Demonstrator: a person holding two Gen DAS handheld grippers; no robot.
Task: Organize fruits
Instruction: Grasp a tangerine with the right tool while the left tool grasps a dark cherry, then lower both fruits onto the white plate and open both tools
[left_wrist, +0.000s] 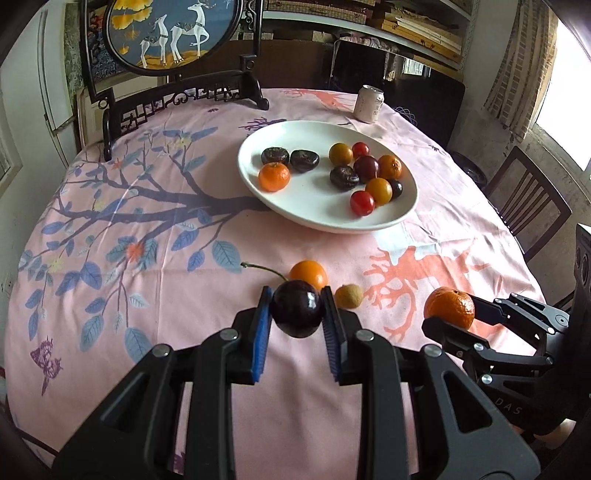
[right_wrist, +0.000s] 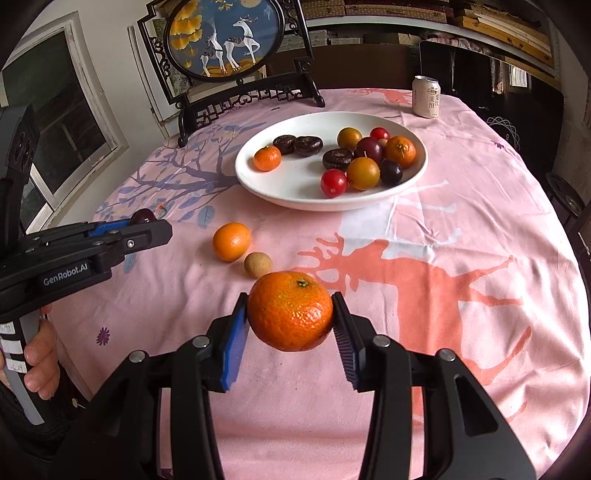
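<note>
A: Left wrist view: the black left gripper with blue pads (left_wrist: 297, 308) is clamped on a dark glossy cherry with a long stem (left_wrist: 297, 313), held above the pink printed tablecloth (left_wrist: 110, 229). Jaws narrow, both pads touching the fruit.

B: Right wrist view: the black right gripper (right_wrist: 290, 312) is clamped on a bumpy orange mandarin (right_wrist: 290, 311), also above the cloth. The cherry barely shows here, just a dark sliver over the left gripper's fingers (right_wrist: 144, 216).

A: Loose on the cloth: a smooth small orange fruit (left_wrist: 308, 275) and a round tan longan (left_wrist: 349, 295), near each other, just beyond my fingertips. In my view the cherry partly hides the orange one.

B: Mine shows both clear, apart from each other (right_wrist: 232, 242), (right_wrist: 258, 264).

A: The wide white ceramic plate (left_wrist: 314, 206) is farther back, holding mandarins, dark wrinkled fruits, red and yellow-orange round ones.

B: A bare hand (right_wrist: 38, 363) on the left gripper's handle shows in mine only.

A: Behind the plate: a pale drink can (left_wrist: 368, 103) upright, and a dark wooden screen with a round deer painting (left_wrist: 173, 33).
</note>
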